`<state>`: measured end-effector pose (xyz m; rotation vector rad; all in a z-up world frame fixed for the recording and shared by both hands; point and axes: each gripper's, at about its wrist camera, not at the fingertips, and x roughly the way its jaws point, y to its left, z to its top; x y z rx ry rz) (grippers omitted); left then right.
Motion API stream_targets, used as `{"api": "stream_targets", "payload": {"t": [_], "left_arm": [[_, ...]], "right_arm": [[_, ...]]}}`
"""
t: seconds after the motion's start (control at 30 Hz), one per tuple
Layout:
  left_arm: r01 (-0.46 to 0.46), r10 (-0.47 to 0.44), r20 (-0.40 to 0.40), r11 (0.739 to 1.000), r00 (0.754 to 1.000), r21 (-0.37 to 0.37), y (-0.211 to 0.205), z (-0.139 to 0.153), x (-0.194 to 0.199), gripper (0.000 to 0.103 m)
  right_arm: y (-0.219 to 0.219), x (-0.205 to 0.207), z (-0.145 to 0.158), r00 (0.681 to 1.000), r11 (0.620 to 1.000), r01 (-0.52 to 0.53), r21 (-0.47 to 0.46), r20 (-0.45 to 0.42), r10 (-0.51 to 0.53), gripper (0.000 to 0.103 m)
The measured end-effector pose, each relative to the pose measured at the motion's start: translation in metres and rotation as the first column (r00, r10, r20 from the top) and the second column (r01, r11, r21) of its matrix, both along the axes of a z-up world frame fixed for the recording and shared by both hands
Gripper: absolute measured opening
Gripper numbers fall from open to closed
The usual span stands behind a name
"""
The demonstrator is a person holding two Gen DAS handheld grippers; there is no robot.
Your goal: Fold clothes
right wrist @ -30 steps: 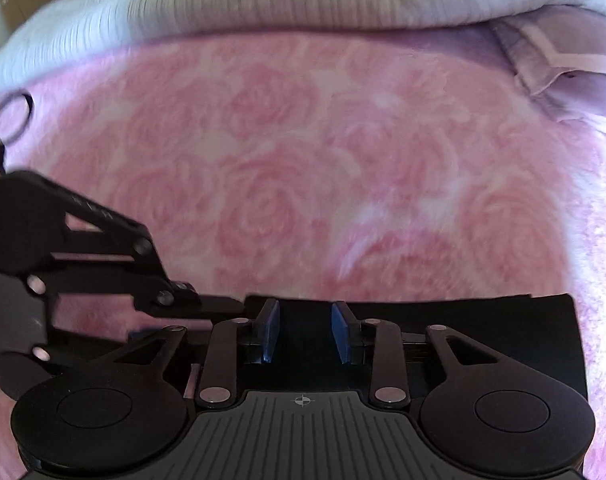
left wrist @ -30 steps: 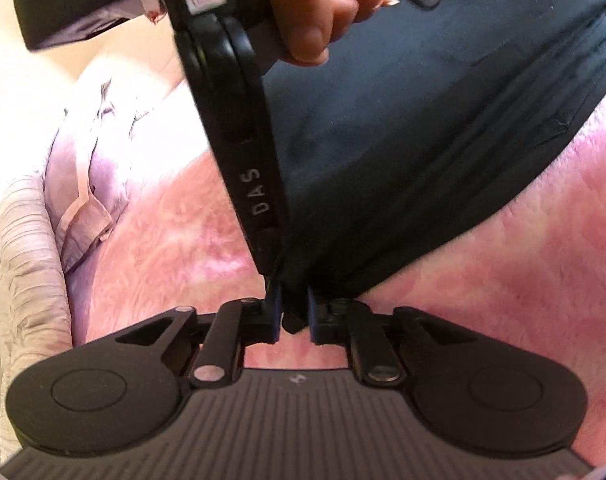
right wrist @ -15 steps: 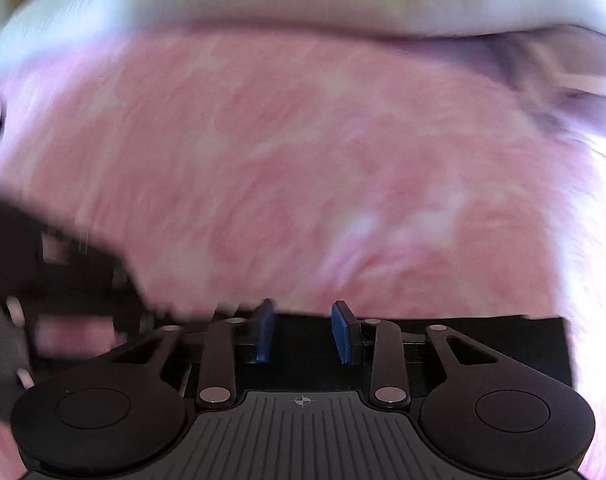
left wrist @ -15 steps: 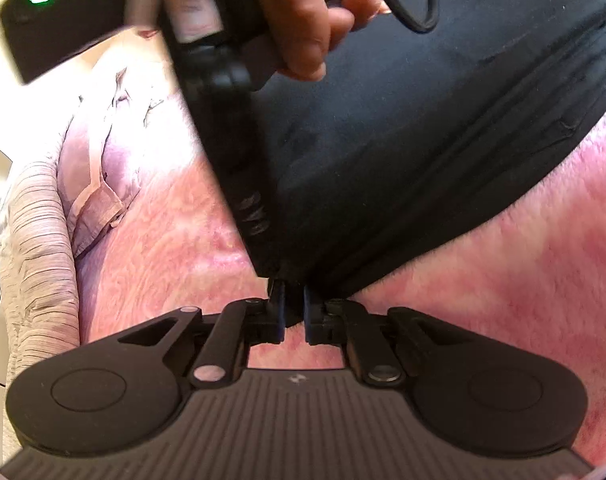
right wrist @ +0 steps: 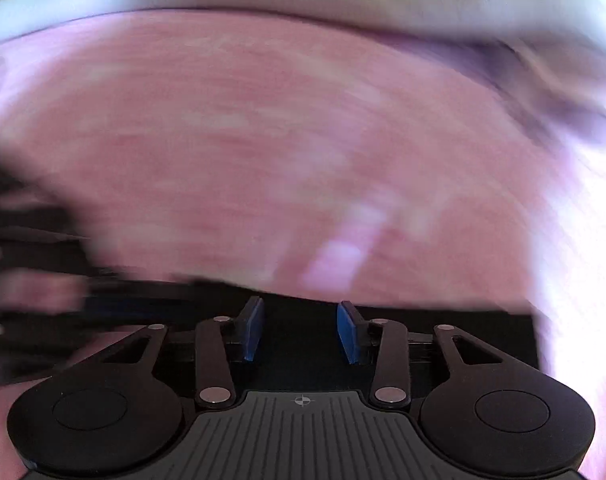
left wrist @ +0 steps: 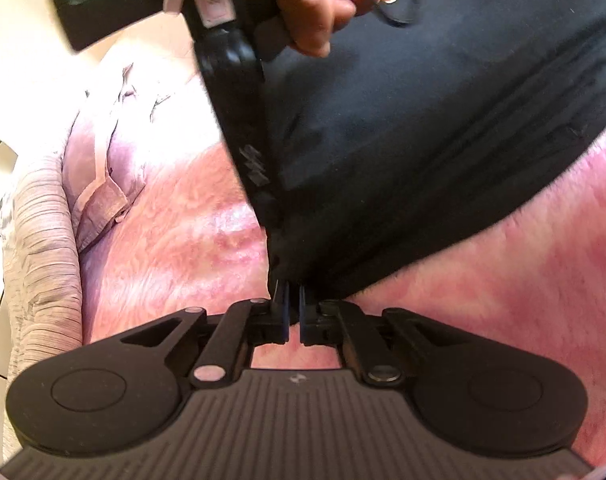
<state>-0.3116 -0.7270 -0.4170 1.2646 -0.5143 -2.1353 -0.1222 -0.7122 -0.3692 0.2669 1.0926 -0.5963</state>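
Blur had thickened across the right wrist view since a second ago, hiding the pink fleece blanket's (right wrist: 303, 140) rose pattern. Its right gripper (right wrist: 301, 330) stood spread over the black garment (right wrist: 443, 332). Only the left view showed the left gripper (left wrist: 291, 312) pinching that smooth cloth's corner, lifted off the bed.

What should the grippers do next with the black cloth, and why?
Probably close the right gripper on the black cloth. Its fingers are open with the cloth edge between them, while the left gripper already pinches a corner, lifted off the pink blanket.
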Motion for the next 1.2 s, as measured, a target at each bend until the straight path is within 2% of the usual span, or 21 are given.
{"api": "stream_targets", "payload": {"t": [0.03, 0.1, 0.17, 0.23, 0.3, 0.37, 0.43, 0.47, 0.53, 0.63, 0.7, 0.77, 0.8, 0.9, 0.93, 1.0, 1.03, 1.1, 1.13, 1.17, 1.2], "left_arm": [[0.0, 0.0, 0.0, 1.0, 1.0, 0.002, -0.002, 0.001, 0.0, 0.001], [0.002, -0.002, 0.006, 1.0, 1.0, -0.004, 0.003, 0.004, 0.008, 0.001], [0.005, -0.005, 0.013, 1.0, 1.0, -0.01, 0.009, 0.007, 0.017, 0.001], [0.008, -0.008, 0.019, 1.0, 1.0, -0.016, 0.014, 0.01, 0.025, 0.007], [0.029, -0.027, 0.035, 0.999, 0.999, -0.038, 0.02, 0.014, 0.036, 0.008], [0.082, -0.077, 0.066, 0.993, 0.995, -0.082, 0.027, 0.017, 0.046, 0.016], [0.157, -0.147, 0.086, 0.98, 0.985, -0.124, 0.04, 0.02, 0.051, 0.04], [0.208, -0.193, 0.104, 0.966, 0.976, -0.154, 0.046, 0.019, 0.05, 0.045], [0.308, -0.283, 0.141, 0.929, 0.949, -0.206, 0.057, 0.017, 0.048, 0.064], [0.436, -0.398, 0.195, 0.87, 0.896, -0.231, 0.07, 0.011, 0.041, 0.073], [0.505, -0.456, 0.233, 0.832, 0.859, -0.231, 0.069, 0.004, 0.036, 0.081], [0.553, -0.496, 0.26, 0.798, 0.828, -0.239, 0.071, -0.005, 0.033, 0.085], [0.577, -0.515, 0.274, 0.78, 0.812, -0.242, 0.071, -0.009, 0.032, 0.088], [0.609, -0.544, 0.283, 0.751, 0.79, -0.255, 0.07, -0.018, 0.026, 0.094], [0.613, -0.549, 0.283, 0.747, 0.787, -0.256, 0.07, -0.019, 0.023, 0.096], [0.622, -0.556, 0.287, 0.739, 0.78, -0.26, 0.069, -0.019, 0.016, 0.1], [0.631, -0.562, 0.295, 0.731, 0.773, -0.261, 0.067, -0.019, 0.013, 0.1], [0.641, -0.564, 0.316, 0.72, 0.763, -0.265, 0.067, -0.018, 0.007, 0.1], [0.642, -0.559, 0.327, 0.718, 0.762, -0.268, 0.069, -0.018, 0.003, 0.095], [0.644, -0.555, 0.339, 0.716, 0.76, -0.271, 0.071, -0.017, 0.0, 0.087], [0.628, -0.535, 0.345, 0.728, 0.771, -0.275, 0.067, -0.017, -0.005, 0.056]], "right_arm": [[-0.011, -0.008, 0.001, 0.997, 0.997, 0.075, 0.025, 0.011, -0.076, 0.038], [-0.008, -0.011, 0.014, 0.992, 0.992, 0.125, 0.009, 0.015, -0.126, 0.038], [0.006, -0.028, 0.035, 0.981, 0.983, 0.183, -0.013, 0.073, -0.182, 0.039], [0.016, -0.056, 0.048, 0.964, 0.97, 0.244, -0.004, 0.109, -0.242, 0.056], [0.044, -0.082, 0.055, 0.954, 0.959, 0.282, -0.006, 0.106, -0.28, 0.068], [0.079, -0.11, 0.06, 0.947, 0.95, 0.312, -0.023, 0.085, -0.309, 0.07], [0.122, -0.127, 0.064, 0.95, 0.948, 0.312, -0.061, 0.04, -0.31, 0.071], [0.145, -0.13, 0.064, 0.953, 0.949, 0.303, -0.082, 0.014, -0.303, 0.071], [0.191, -0.135, 0.063, 0.961, 0.956, 0.266, -0.123, -0.049, -0.273, 0.072], [0.244, -0.126, 0.043, 0.96, 0.964, 0.186, -0.191, -0.172, -0.22, 0.072], [0.261, -0.113, 0.019, 0.937, 0.953, 0.124, -0.276, -0.283, -0.204, 0.072], [0.262, -0.105, -0.008, 0.896, 0.947, 0.057, -0.316, -0.402, -0.188, 0.072], [0.262, -0.105, -0.013, 0.898, 0.935, 0.037, -0.353, -0.399, -0.186, 0.073], [0.25, -0.116, -0.011, 0.907, 0.922, 0.058, -0.383, -0.366, -0.209, 0.072], [0.246, -0.12, -0.009, 0.909, 0.92, 0.066, -0.387, -0.356, -0.215, 0.05], [0.235, -0.137, 0.001, 0.924, 0.93, 0.109, -0.352, -0.309, -0.226, 0.036], [0.232, -0.145, 0.009, 0.931, 0.933, 0.114, -0.342, -0.291, -0.22, 0.028], [0.229, -0.153, 0.028, 0.945, 0.931, 0.122, -0.343, -0.246, -0.215, 0.023], [0.227, -0.158, 0.041, 0.949, 0.926, 0.129, -0.355, -0.226, -0.219, 0.023], [0.229, -0.163, 0.053, 0.951, 0.922, 0.131, -0.365, -0.216, -0.22, 0.023], [0.23, -0.167, 0.064, 0.953, 0.918, 0.132, -0.374, -0.207, -0.222, 0.023]]}}
